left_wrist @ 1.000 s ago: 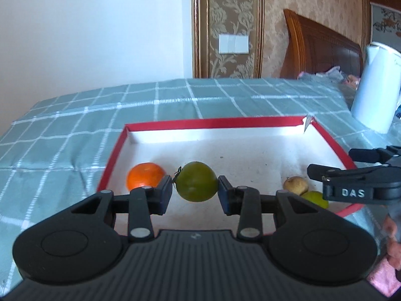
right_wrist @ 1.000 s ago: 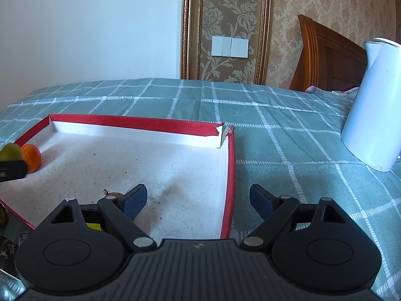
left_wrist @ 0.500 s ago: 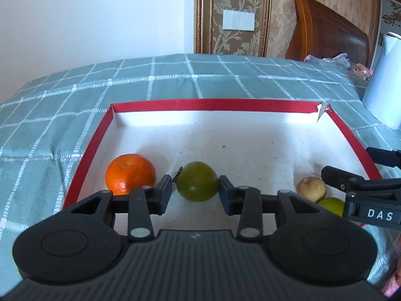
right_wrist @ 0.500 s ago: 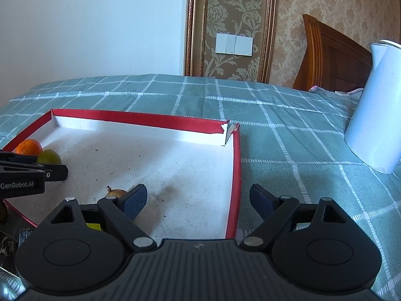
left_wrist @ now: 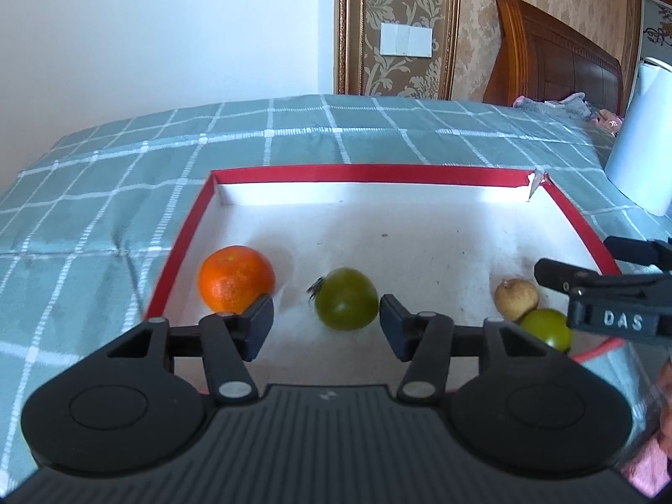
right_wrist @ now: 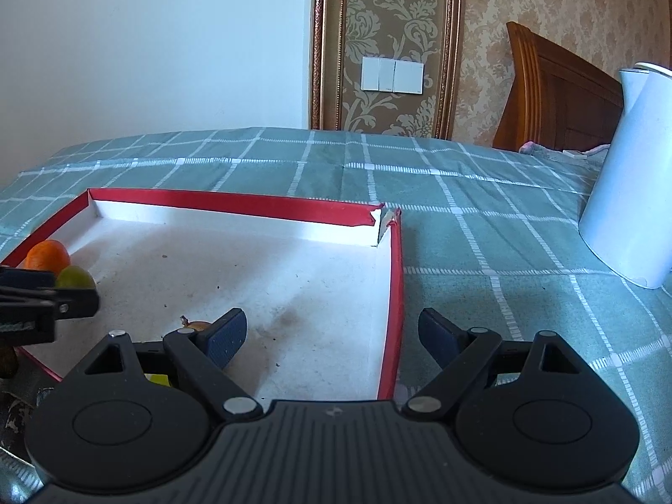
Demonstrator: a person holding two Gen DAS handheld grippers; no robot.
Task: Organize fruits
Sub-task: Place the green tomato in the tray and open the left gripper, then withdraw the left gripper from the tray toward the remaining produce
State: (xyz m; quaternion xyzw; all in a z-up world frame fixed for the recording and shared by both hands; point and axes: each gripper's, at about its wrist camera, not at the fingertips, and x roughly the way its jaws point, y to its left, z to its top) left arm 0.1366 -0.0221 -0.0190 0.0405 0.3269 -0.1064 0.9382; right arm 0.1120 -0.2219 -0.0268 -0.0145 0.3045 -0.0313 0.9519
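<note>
Left wrist view alone shows spread left tongs (left_wrist: 325,326) flanking green fruit (left_wrist: 347,298).

L gripper (left_wrist: 326,321) level, pointing fwd, jaws spread wide, nothing clamped betw the pads; its tip also shows at 9 o'clock in the R wrist view. R gripper (right_wrist: 332,334) level, jaws wide apart, nothing betw them; its fingers (left_wrist: 588,279) enter the L wrist view at 3 o'clock.
</note>
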